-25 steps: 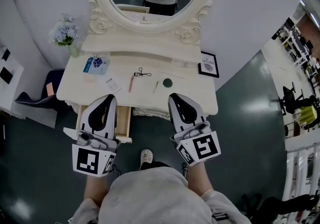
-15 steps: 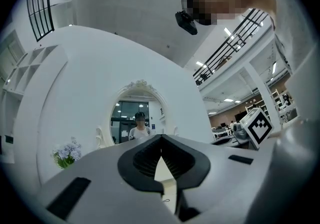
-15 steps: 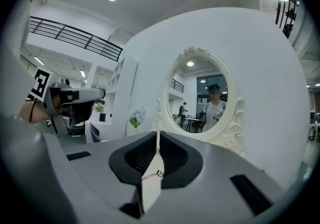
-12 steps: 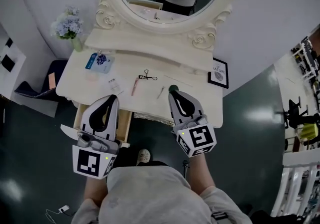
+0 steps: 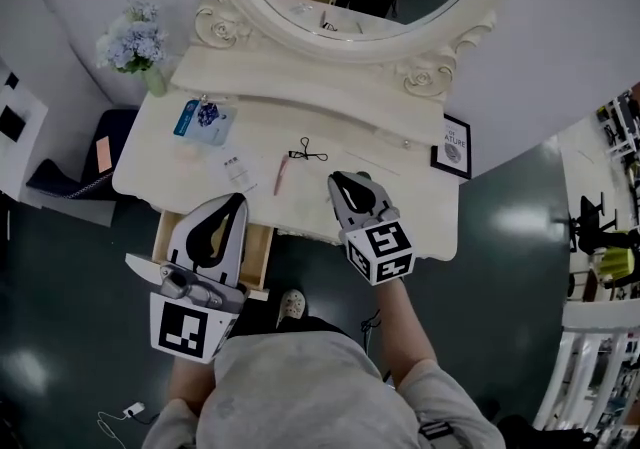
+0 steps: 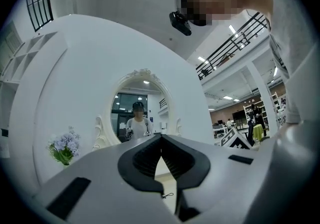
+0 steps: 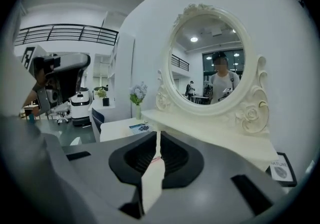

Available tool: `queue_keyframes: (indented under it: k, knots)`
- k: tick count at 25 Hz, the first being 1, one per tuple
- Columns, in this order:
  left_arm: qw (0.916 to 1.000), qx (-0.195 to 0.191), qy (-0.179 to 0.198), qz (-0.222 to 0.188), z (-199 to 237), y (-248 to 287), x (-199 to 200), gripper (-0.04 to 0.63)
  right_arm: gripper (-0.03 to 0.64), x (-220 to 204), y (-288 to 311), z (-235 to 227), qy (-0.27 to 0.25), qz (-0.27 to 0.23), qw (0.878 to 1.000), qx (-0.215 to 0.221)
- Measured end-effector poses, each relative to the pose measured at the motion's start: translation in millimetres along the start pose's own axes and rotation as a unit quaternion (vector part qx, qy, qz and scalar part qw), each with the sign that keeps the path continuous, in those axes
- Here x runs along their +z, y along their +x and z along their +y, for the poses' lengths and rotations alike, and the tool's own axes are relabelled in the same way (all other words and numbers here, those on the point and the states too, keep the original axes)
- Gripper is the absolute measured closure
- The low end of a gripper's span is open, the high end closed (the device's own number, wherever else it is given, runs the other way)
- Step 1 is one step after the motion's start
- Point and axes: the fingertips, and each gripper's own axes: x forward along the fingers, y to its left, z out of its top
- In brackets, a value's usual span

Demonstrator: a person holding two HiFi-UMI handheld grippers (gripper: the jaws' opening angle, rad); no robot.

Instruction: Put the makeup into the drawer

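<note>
Head view: the right tool (image 5: 349, 180), the nearer one, hangs over the tabletop (image 5: 420, 209). The pink pencil (image 5: 281, 175) lies just left of its tip, long axis running away from the person. The left tool (image 5: 236, 199) hangs over the open drawer (image 5: 258, 253).
Left gripper view: tips touching, empty.
Right gripper view: jaws nearly together, empty.

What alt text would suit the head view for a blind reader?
From above: a person's right gripper hangs over a cream dressing table strewn with makeup items; the left gripper hovers by its open drawer.
</note>
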Motion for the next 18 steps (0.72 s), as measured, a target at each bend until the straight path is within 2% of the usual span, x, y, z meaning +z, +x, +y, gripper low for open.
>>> queue_keyframes:
  k: [14,16,18]
  knots:
    - [0.9997,-0.014,-0.016,0.016,38.7,8.4,-21.6,0.581,0.583,-70.9,94.3,-16.9,-0.005,0.137,0.991,0.013]
    - [0.9996,-0.013,-0.017,0.018,43.7,7.3,-24.9,0.581,0.567,-81.0,104.0,-14.7,-0.007,0.151,0.988,0.02]
    - [0.9996,-0.011,-0.017,0.02,48.9,6.4,-27.7,0.581,0.515,-90.4,113.8,-13.2,-0.009,0.167,0.986,0.028]
